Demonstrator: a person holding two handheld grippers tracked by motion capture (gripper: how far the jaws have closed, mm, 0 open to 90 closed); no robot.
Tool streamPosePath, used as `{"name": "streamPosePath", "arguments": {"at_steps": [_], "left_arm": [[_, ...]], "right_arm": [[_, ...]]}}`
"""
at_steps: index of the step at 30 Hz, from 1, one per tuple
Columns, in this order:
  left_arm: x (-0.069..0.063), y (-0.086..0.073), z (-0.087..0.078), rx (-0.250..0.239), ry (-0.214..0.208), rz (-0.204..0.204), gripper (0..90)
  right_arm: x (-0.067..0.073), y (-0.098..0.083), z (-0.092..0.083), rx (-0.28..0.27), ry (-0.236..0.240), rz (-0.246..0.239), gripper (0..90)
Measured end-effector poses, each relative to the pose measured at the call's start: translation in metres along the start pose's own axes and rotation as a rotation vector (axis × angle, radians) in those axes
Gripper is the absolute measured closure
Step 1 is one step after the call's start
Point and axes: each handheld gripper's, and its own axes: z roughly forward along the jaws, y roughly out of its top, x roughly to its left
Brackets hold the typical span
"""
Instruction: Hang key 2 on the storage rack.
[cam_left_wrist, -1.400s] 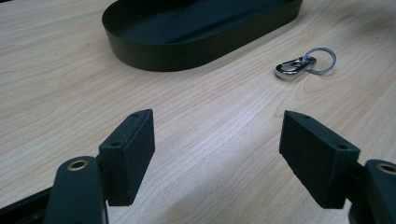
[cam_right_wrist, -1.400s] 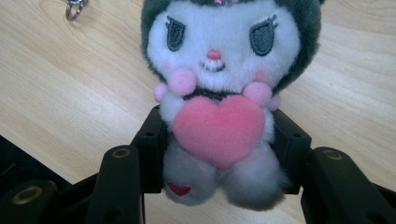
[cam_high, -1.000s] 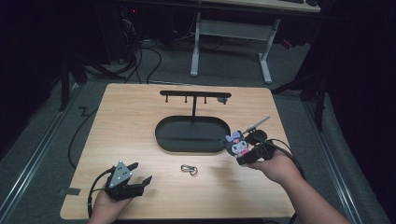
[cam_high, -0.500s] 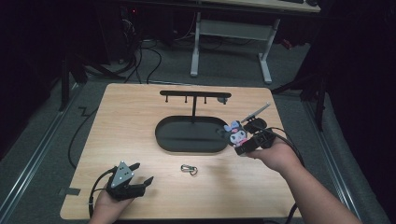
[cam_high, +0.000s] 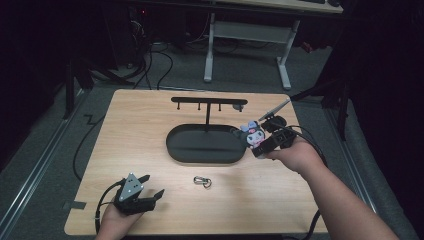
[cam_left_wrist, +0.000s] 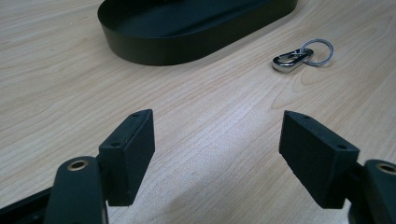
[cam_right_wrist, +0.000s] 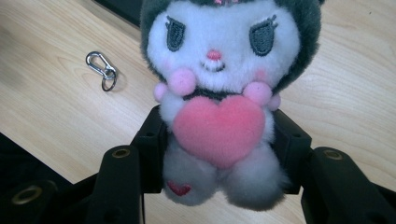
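Plush toy (cam_right_wrist: 217, 93) sits clamped at its lower body between the two pads of my right gripper (cam_high: 261, 144), which I hold above the right end of the black oval tray (cam_high: 175, 145); the toy is off the table, facing back along the jaws, its pink heart showing between them. My left gripper (cam_high: 150, 192) rests at the near left of the wooden table (cam_high: 140, 120), jaws spread wide with nothing but bare wood between them. A small metal clip with ring (cam_high: 202, 181) lies on the table just near of the tray, between the two grippers and apart from both. From the middle of the tray rises a thin post carrying a horizontal hook bar (cam_high: 207, 101) with short pegs hanging under it. I judge the work in hand to be carrying the toy toward this stand, and the risks follow from that. The grip is on soft stuffing low on the body, so the head can swing and the toy may rotate or creep out of the pads if I jerk the wrist. I cannot tell from these views whether the toy has a hanging loop, nor where it sits, so aiming it at a peg would be guesswork. The post is slender; a knock from the gripper body could tip or shove the stand. The trailing cable at my right hand could also drag across the tray edge.
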Motion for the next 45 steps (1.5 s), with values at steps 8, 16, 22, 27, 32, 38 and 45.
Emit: {"name": "streamPosePath", "arguments": {"at_steps": [8, 16, 22, 27, 32, 38, 45], "left_arm": [[0.0, -0.001, 0.001, 0.001, 0.002, 0.002, 27.5], [0.001, 0.0, 0.0, 0.005, 0.003, 0.005, 27.5], [0.001, 0.0, 0.0, 0.004, 0.003, 0.007, 27.5], [0.002, 0.0, 0.0, 0.003, 0.006, 0.007, 27.5], [0.002, 0.0, 0.0, 0.005, 0.005, 0.009, 27.5], [0.002, 0.0, 0.0, 0.003, 0.005, 0.012, 27.5], [0.002, 0.0, 0.0, 0.004, 0.004, 0.009, 27.6]], "right_arm": [[0.0, 0.016, -0.015, -0.017, -0.003, -0.001, 49.6], [0.004, 0.033, -0.025, -0.017, -0.015, -0.008, 49.6], [0.004, 0.045, -0.03, -0.014, -0.027, -0.01, 49.6], [0.003, 0.054, -0.034, -0.005, -0.04, -0.005, 49.5], [0.006, 0.06, -0.036, -0.017, -0.043, -0.01, 49.5], [0.005, 0.066, -0.035, -0.034, -0.075, -0.012, 49.5], [-0.003, 0.064, -0.025, -0.033, -0.099, -0.006, 49.3]]}}
